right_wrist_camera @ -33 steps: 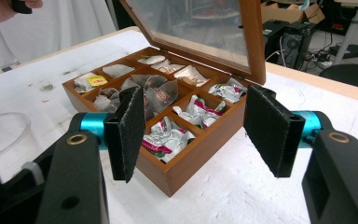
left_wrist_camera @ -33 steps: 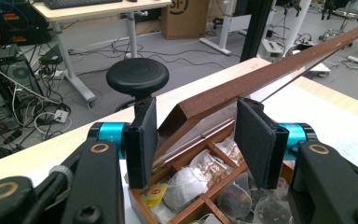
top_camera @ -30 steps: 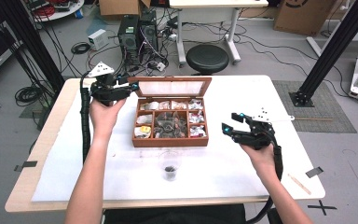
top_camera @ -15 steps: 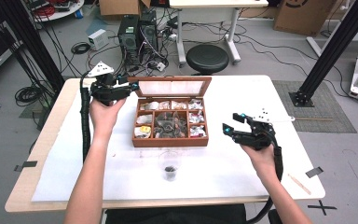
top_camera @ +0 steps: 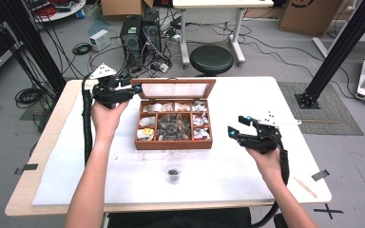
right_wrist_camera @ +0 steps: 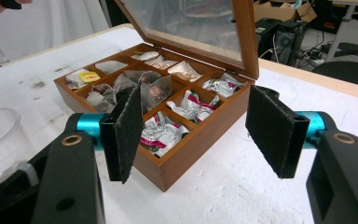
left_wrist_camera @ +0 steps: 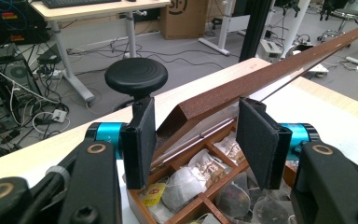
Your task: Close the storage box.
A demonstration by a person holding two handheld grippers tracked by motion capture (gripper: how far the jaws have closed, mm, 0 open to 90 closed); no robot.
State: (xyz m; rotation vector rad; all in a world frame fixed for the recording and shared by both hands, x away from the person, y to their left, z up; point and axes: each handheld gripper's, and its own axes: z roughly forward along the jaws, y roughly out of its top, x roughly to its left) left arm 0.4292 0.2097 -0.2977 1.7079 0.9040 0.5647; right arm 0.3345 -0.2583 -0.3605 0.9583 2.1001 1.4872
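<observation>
Box: a wooden tea box [top_camera: 173, 142] sits mid-worktop, its compartments holding tea bags and foil sachets.
Lid: the glass-paned lid [top_camera: 173, 89] stands raised at the box's far edge, tilted back.
Left gripper: the left gripper [top_camera: 132, 91] is held at the lid's left corner. In the left gripper view that corner of the lid [left_wrist_camera: 242, 91] lies between the jaws with a gap on each side. The jaws have just been opening a little and are released, pressing on nothing.
Right gripper: the right gripper [top_camera: 234, 128] hovers just right of the box, jaws spread wide and empty, aimed at the box's side [right_wrist_camera: 200, 140].
Cup: a clear plastic cup [top_camera: 173, 167] stands in front of the box, something dark at its bottom.
Worktop: the white-covered worktop [top_camera: 247, 166] carries everything.
</observation>
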